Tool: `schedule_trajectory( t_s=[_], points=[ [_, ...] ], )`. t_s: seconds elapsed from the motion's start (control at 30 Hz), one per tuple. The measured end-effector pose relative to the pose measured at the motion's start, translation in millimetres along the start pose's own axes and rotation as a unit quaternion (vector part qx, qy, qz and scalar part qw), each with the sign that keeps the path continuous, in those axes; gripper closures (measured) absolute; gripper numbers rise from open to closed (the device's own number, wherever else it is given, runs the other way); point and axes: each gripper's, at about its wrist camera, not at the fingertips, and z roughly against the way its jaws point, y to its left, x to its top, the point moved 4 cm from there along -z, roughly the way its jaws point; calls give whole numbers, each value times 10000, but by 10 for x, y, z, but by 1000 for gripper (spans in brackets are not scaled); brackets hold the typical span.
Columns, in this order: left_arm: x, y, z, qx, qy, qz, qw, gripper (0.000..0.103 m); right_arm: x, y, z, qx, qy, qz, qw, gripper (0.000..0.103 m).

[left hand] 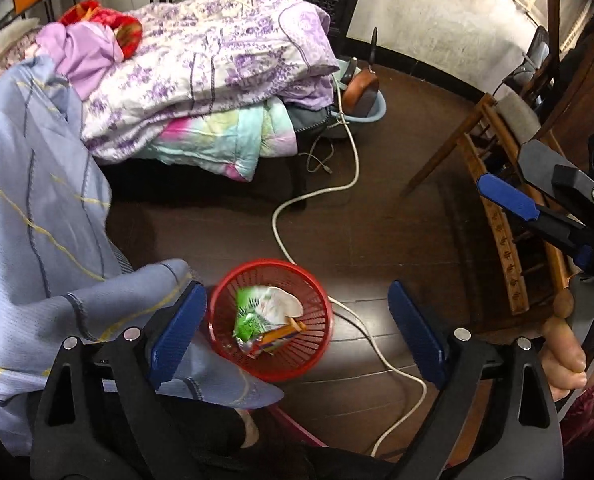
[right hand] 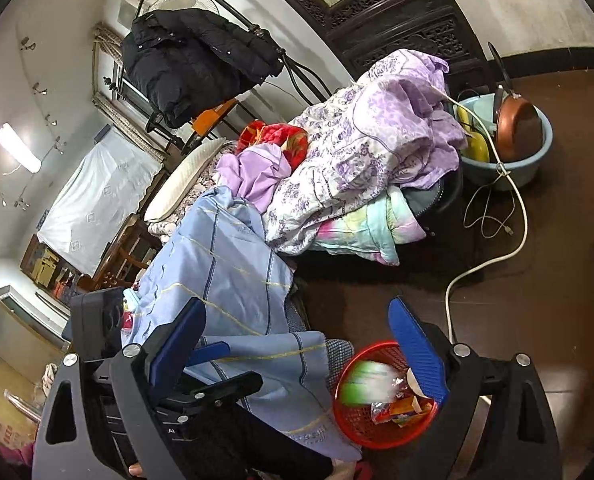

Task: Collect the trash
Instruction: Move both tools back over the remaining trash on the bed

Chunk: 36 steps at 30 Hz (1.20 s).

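You are hovering both wide-open, empty grippers, left gripper [left hand: 297, 336] and right gripper [right hand: 297, 352], over the red basket [left hand: 321, 344]; keep wrappers [left hand: 253, 316] dropping centrally.

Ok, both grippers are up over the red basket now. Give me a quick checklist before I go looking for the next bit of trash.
1. Left gripper empty: ok, fingers wide apart, nothing between them.
2. Right gripper empty: ok, fingers wide apart, nothing held.
3. Trash inside the red basket: ok, green wrapper and orange packet lie in it.
4. Basket upright on the floor: ok.
5. White cable clear of basket: not ok, it runs along the floor right past the rim; touching or not, cannot tell.
6. Blue sheet clear of basket: not ok, its edge hangs beside the rim.
7. More trash on the floor: cannot tell, none visible.
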Motion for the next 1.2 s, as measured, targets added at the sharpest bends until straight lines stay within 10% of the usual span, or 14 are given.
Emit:
schedule_trajectory(
  t_s=[0.67, 1.2],
  points=[
    [-131, 337, 1192, 225, -1244, 442, 9910, 13, 82, 1107, 363, 212, -345, 1056, 9936, 10],
    [-715, 928, 2455, 446, -2613, 1106, 9579, 10, -265, 2622, 684, 432, -480, 2460, 9671, 6]
  ],
)
